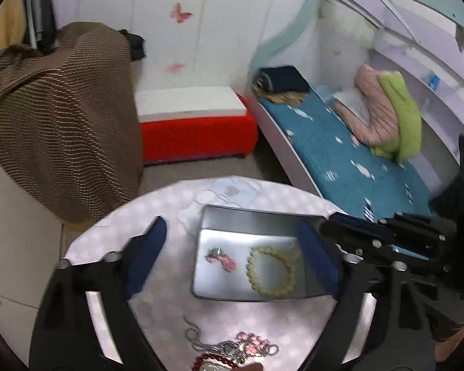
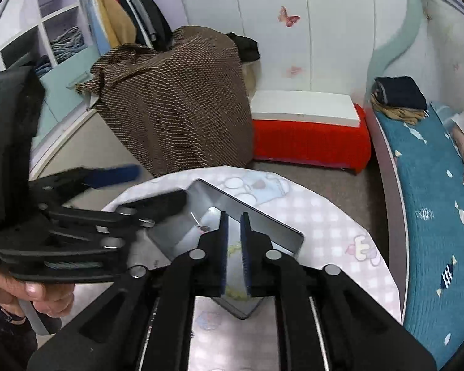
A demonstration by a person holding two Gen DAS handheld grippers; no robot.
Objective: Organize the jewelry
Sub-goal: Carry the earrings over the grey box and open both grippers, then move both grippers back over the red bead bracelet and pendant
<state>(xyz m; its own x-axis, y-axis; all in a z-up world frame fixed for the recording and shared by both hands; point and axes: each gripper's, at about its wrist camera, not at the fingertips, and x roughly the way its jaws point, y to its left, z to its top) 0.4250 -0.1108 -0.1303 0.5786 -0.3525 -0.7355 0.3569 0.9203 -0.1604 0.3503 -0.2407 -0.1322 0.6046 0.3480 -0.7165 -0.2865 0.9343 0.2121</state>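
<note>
Table (image 1: 114,232): round top under a pale pink checked cover with cartoon prints.

On it:
- 1 shallow metal tray (image 1: 247,222), rectangular, set toward the far side of the table.
- 1 heap of jewelry (image 1: 232,347) on the near edge, apart from the tray: a silver chain, pink flower pieces and dark red beads, tangled together and partly cut off by the frame edge.

Floor (image 1: 201,170): grey-brown, carrying the table and a red box with a white lid (image 1: 195,123) against the wall.
</note>
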